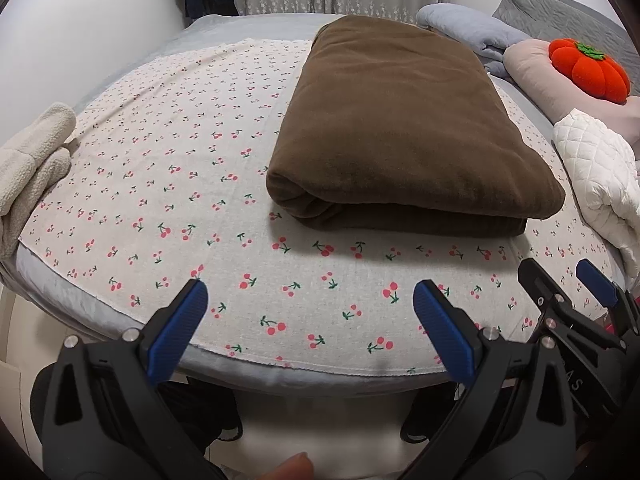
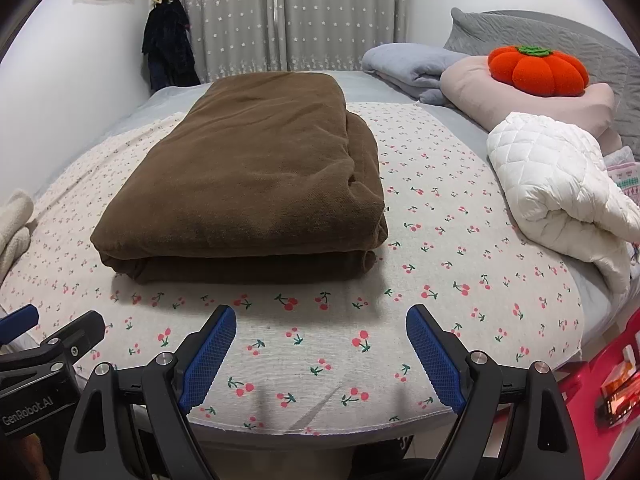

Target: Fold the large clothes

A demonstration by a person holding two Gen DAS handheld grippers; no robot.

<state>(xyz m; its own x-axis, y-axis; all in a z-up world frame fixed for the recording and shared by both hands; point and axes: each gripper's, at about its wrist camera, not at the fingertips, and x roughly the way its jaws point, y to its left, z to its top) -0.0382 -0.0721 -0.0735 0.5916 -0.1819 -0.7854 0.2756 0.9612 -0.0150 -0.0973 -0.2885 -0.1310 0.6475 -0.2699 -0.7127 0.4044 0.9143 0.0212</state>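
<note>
Hovering side by side over the near edge of the bed, the left gripper (image 1: 310, 292) and right gripper (image 2: 320, 316) both point down at a slant, jaws spread wide and holding nothing. A cherry-print sheet (image 2: 440, 240) covers the mattress. A white quilted cover (image 2: 560, 184), an orange pumpkin cushion (image 2: 536, 68) and a cream fleece (image 1: 32, 160) lie at the sides; nothing stands between. The brown folded blanket (image 2: 248, 176) rests on the sheet, beyond both grippers, apart from them.

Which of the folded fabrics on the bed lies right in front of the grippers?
The brown blanket, folded flat in the middle of the cherry-print sheet. The white quilted cover sits off to the right, and the cream fleece at the left edge.
</note>
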